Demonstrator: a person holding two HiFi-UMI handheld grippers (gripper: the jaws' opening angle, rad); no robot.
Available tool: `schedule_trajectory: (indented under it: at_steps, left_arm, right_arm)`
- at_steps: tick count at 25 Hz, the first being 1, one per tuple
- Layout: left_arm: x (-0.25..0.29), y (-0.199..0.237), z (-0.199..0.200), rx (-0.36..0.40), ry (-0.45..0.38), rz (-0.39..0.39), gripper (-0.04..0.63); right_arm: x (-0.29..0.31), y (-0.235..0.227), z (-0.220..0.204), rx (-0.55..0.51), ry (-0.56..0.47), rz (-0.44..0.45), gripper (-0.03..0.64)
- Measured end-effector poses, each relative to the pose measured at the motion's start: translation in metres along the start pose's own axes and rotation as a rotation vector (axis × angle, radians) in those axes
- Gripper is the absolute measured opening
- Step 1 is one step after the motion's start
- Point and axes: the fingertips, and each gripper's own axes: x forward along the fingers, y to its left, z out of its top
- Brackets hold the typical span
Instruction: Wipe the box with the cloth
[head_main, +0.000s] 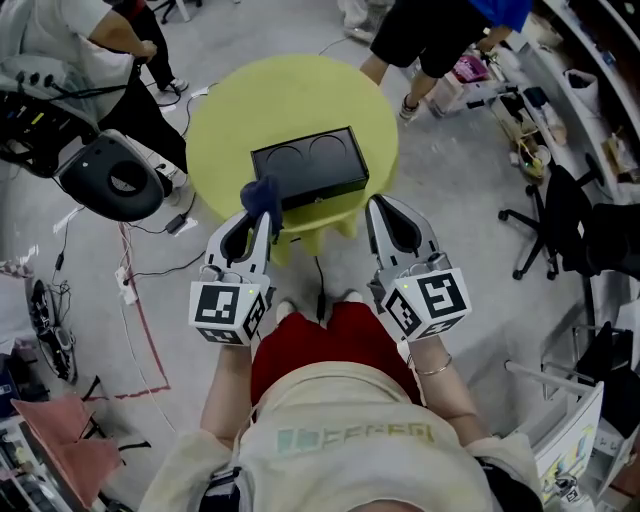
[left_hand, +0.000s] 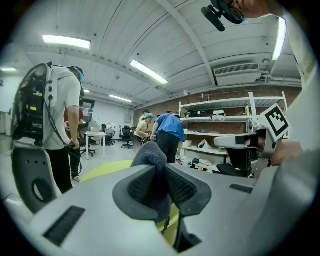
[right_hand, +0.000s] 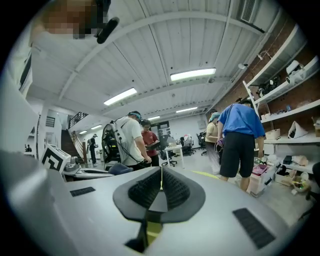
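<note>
Your left gripper (head_main: 257, 214) clamps the dark cloth (head_main: 262, 192) just beside the black box (head_main: 310, 165) on the yellow table (head_main: 230, 110); your right gripper (head_main: 377, 207) is pinched together, empty

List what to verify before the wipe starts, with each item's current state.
1. Cloth gripped by left hand-held gripper: ok, jaws shut on it.
2. Right hand-held gripper free: ok, jaws together, nothing between.
3. Box sits on the yellow table: ok.
4. Box top bare: ok.
5. Cloth touching box: cannot tell; in the head view it only overlaps the near left corner.
</note>
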Motion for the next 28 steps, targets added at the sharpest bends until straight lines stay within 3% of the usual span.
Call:
schedule_trajectory:
  at_steps: [18, 28]
  left_arm:
    - [-0.025, -0.004, 0.022, 0.010, -0.078, -0.072, 0.060]
    - [-0.049, 0.029, 0.019, 0.006, -0.084, -0.077, 0.060]
  right_arm:
    - [-0.016, 0.028, 0.016, -0.032, -0.081, -0.066, 0.037]
    - [-0.001, 0.063, 0.015, -0.036, -0.095, -0.068, 0.037]
